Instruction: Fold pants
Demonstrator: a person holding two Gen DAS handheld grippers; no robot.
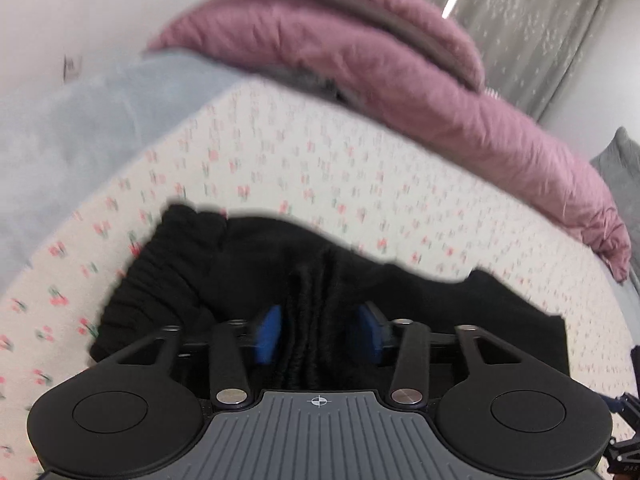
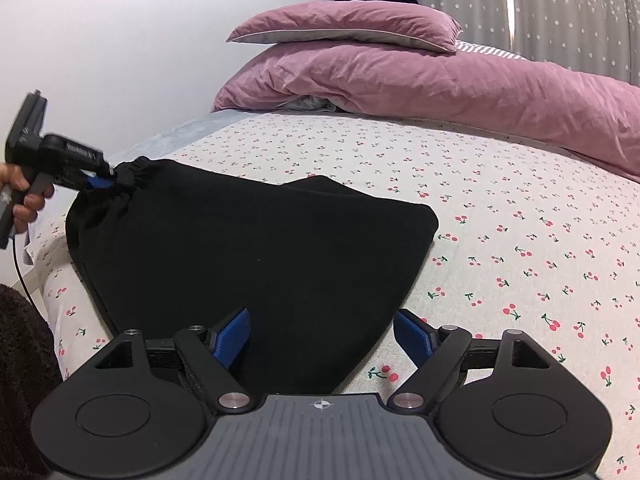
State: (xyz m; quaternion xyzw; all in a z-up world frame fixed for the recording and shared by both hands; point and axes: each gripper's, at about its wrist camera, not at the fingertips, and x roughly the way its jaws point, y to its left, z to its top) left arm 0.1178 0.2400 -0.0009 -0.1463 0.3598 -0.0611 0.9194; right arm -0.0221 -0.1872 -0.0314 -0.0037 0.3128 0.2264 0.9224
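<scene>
Black pants [image 2: 248, 248] are laid folded on the cherry-print bedsheet [image 2: 520, 208], below the pink duvet [image 2: 440, 76]. Elastic waistband is clamped by left gripper [image 1: 318, 330]. Right gripper [image 2: 320, 338] is spread wide, ungrasping, over the near pants edge

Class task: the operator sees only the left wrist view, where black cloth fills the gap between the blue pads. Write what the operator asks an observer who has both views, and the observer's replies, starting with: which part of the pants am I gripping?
Observer: The left gripper is shut on the elastic waistband, at the far left corner of the pants.
Operator: Is the right gripper holding anything?
Observer: No. The right gripper is open, its pads on either side of the near end of the pants.
Operator: How do the pants lie?
Observer: Mostly flat on the cherry-print sheet, narrowing toward the right gripper.
Operator: What is beyond them?
Observer: A pink pillow on top of a pink duvet.
</scene>
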